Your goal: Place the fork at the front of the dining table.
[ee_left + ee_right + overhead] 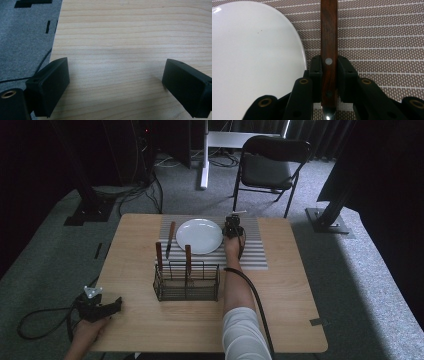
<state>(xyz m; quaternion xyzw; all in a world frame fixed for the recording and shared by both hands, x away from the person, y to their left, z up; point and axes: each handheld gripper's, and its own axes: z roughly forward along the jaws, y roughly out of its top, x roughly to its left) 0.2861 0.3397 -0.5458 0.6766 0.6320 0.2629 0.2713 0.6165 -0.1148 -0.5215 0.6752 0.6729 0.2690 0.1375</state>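
Here the right gripper (pixel 329 72) clamps a wooden-handled utensil (pixel 328 32) just beside the white plate (pixel 254 57); the left gripper (pixel 115 85), well apart from the plate, gapes empty

Right tongs (pixel 329 72) clamped tight, arm outstretched; left tongs (pixel 115 85) gape (resting low).

Grey carpet (pixel 360 270) covers the floor around the wooden desk (pixel 285 290). Behind it stands a black folding chair (pixel 270 167), with dark curtains (pixel 325 135), black stand bases (pixel 87 212) and loose cables (pixel 145 190) nearby.
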